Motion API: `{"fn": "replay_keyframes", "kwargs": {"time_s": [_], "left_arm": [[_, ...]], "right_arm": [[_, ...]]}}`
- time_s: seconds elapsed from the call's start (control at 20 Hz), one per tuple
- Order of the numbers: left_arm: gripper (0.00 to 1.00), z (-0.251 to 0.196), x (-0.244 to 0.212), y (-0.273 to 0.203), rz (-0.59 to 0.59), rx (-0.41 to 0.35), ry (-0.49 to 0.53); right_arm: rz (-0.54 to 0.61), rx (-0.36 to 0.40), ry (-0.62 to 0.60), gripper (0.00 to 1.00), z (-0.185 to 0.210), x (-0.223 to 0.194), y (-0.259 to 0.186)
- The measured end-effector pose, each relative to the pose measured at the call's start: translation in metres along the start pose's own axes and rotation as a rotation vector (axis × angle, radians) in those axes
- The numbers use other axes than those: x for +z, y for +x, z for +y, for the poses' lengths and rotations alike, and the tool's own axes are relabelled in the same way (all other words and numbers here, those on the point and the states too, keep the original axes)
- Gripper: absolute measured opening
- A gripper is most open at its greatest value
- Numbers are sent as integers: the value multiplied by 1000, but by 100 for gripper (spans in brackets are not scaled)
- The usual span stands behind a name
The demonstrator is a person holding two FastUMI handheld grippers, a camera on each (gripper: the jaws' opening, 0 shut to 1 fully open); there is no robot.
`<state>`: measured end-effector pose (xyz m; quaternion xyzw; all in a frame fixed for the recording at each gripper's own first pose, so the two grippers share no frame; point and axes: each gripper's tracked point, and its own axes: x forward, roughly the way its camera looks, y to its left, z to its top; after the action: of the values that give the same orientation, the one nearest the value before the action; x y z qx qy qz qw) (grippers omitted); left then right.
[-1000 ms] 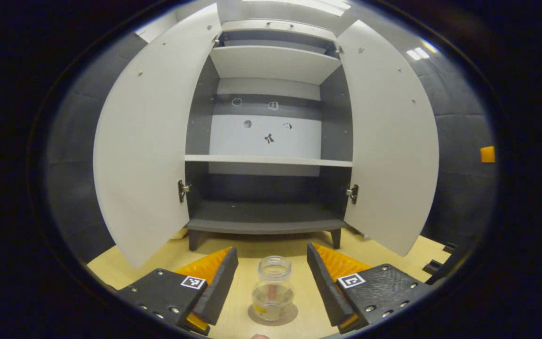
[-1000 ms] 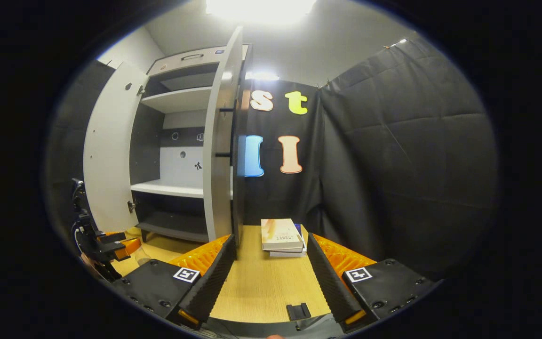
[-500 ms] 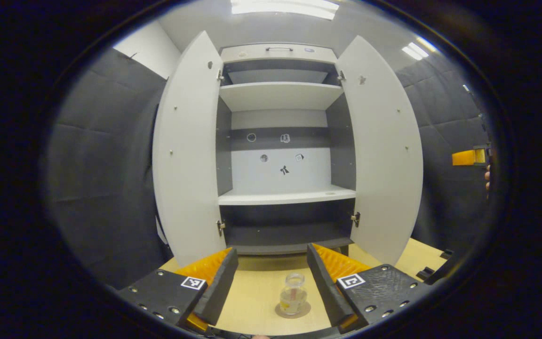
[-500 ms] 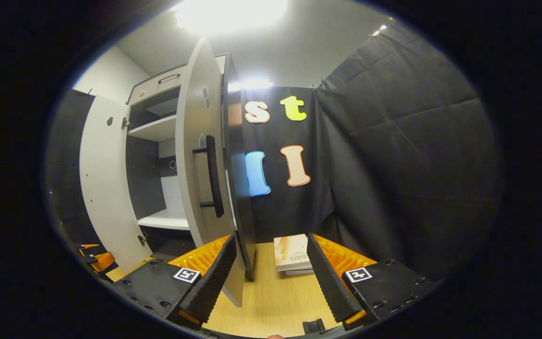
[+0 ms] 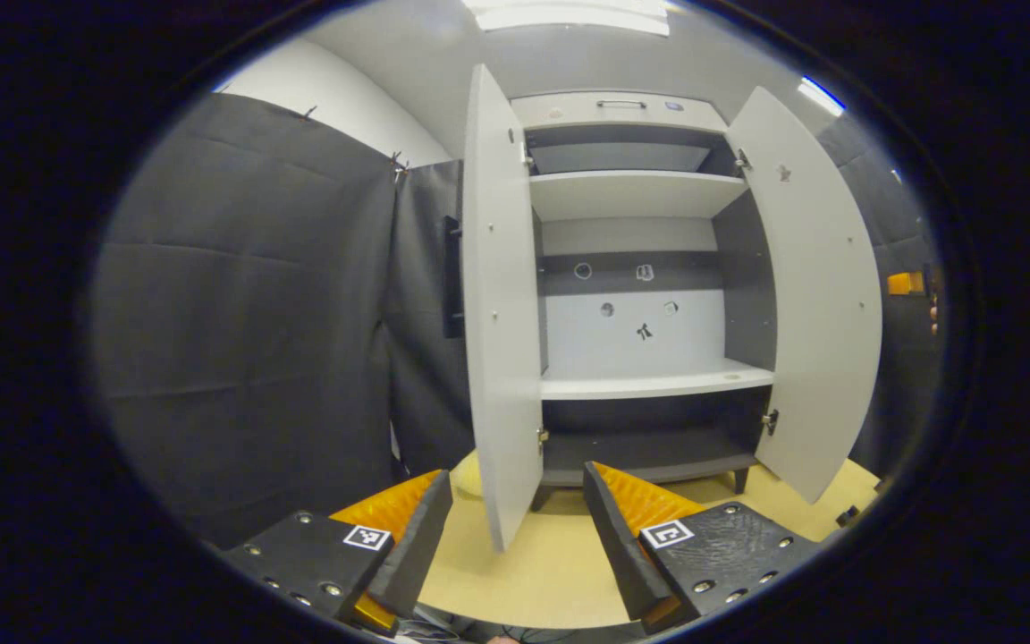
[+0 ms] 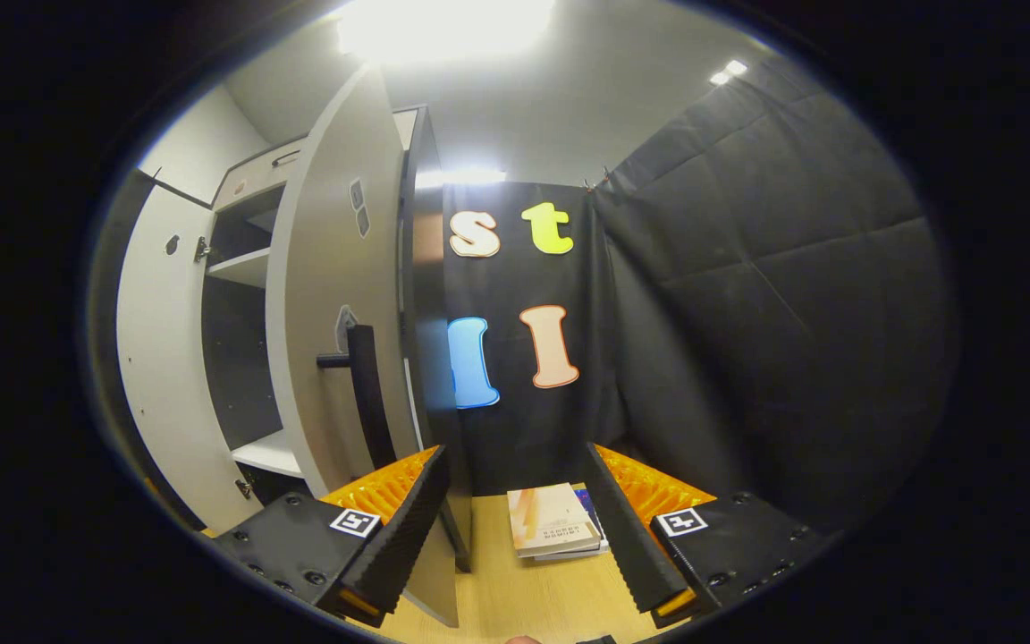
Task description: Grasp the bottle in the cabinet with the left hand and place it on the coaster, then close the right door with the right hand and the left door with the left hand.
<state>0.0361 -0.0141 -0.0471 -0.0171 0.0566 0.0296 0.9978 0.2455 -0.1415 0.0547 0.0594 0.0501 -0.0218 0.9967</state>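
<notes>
The grey cabinet (image 5: 631,268) stands open on the wooden table, its shelves bare. In the left gripper view the left door (image 5: 497,313) is nearly edge-on just beyond my open left gripper (image 5: 515,537). The right door (image 5: 828,295) swings out at the right, and a small part of the other gripper (image 5: 904,283) shows past it. In the right gripper view my right gripper (image 6: 515,528) is open and empty, close to the right door's outer face (image 6: 327,295). The door's black handle (image 6: 363,394) is just above my left finger (image 6: 390,528).
Two stacked books (image 6: 555,528) lie on the table (image 6: 515,590) between my right fingers, against the black cloth wall (image 6: 747,313). More black cloth (image 5: 247,313) hangs left of the cabinet. The left door's inner side (image 6: 157,358) shows at the far left.
The left gripper has drawn back and swung left; the bottle on its coaster has slid out of its view. The right gripper has moved around to the right door's outer face, handle now closer.
</notes>
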Motion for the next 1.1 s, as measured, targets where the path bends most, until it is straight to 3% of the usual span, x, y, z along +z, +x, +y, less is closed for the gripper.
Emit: {"fn": "replay_keyframes", "kwargs": {"time_s": [0.4,0.7,1.1], "left_arm": [[86,64,10,8,-20,82,-37],[87,86,15,49,-42,70,-38],[86,88,16,79,-52,16,-46]], "right_arm": [[9,-29,-15,95,25,3,13],[13,-49,-87,95,36,7,8],[39,14,-10,95,75,-1,3]]}}
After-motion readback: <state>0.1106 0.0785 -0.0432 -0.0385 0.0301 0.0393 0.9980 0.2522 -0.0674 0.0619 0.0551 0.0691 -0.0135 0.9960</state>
